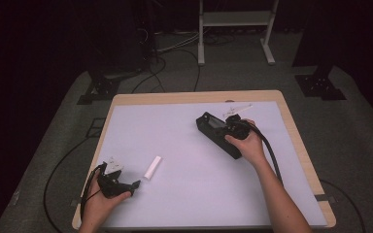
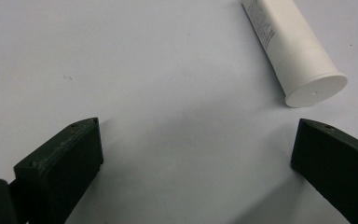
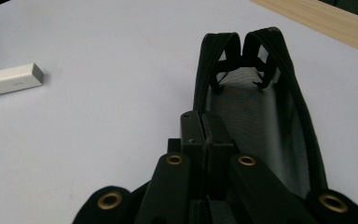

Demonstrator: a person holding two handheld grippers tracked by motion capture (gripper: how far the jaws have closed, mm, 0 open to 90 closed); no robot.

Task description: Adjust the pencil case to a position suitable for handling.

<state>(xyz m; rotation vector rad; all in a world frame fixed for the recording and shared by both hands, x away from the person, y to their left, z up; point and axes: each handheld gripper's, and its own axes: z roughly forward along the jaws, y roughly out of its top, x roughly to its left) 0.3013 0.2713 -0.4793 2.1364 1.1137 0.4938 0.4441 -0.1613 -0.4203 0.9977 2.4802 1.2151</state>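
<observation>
A white tube [image 1: 152, 167] lies on the pale mat, left of centre. In the left gripper view the white tube [image 2: 292, 51] is ahead and to the right, cap end nearest, just beyond the right jaw. My left gripper [image 1: 135, 185] is open, low over the mat, nothing between its jaws. A black zip pouch [image 1: 218, 133] lies right of centre, its zip open. My right gripper [image 3: 206, 135] is shut on the black pouch's [image 3: 256, 107] zipped edge, and the mouth gapes beyond it. The white tube [image 3: 10, 79] sits far left in the right gripper view.
The mat [image 1: 189, 145] covers a wooden table [image 1: 296, 136]. Cables trail from both grippers over the table edges. A white frame stand [image 1: 235, 29] and dark stand bases [image 1: 320, 85] sit on the floor beyond the table.
</observation>
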